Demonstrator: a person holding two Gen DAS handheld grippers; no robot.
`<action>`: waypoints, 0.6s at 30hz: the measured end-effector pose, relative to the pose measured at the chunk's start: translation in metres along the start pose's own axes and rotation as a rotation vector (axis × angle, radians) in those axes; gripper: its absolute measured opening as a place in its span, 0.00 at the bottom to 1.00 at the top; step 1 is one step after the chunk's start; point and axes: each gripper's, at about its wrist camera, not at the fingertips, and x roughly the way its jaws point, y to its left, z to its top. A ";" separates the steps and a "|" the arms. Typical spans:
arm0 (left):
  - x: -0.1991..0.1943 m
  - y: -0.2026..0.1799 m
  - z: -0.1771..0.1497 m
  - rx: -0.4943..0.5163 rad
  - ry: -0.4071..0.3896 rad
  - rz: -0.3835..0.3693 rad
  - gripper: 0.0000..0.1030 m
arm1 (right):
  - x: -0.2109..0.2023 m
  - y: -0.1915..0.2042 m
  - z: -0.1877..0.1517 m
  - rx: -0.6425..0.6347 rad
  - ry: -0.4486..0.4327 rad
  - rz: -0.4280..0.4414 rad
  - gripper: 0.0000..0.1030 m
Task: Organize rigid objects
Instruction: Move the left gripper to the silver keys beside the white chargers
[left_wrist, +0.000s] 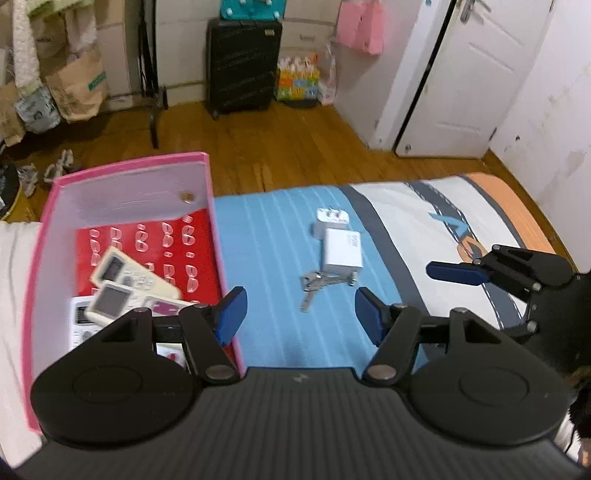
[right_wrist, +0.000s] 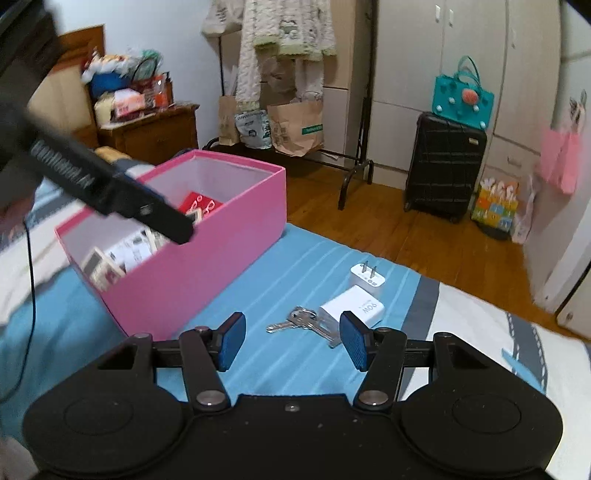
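Keys (right_wrist: 303, 325) touch two white chargers (right_wrist: 356, 304) near the pink box (right_wrist: 207, 266) (both grippers (left_wrist: 298, 314) (right_wrist: 291, 341) gape, empty).

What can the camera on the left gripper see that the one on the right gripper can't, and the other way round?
Only the left wrist view shows the white door, the shoes on the floor and the floor of the pink box, with two remote controls on a red sheet.

Only the right wrist view shows the wooden nightstand, the wardrobe and the box's outer side.

Both show the keys, two white chargers, the blue bedspread, the black suitcase, and both grippers, left and right, open.
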 end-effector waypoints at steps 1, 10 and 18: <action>0.006 -0.004 0.003 0.001 0.007 -0.012 0.61 | 0.000 -0.001 -0.002 -0.017 -0.004 -0.008 0.60; 0.091 -0.031 0.039 -0.029 0.158 -0.032 0.45 | 0.032 -0.051 -0.024 0.114 0.025 0.009 0.64; 0.141 -0.050 0.024 0.193 0.256 0.087 0.21 | 0.058 -0.080 -0.034 0.186 0.048 0.035 0.64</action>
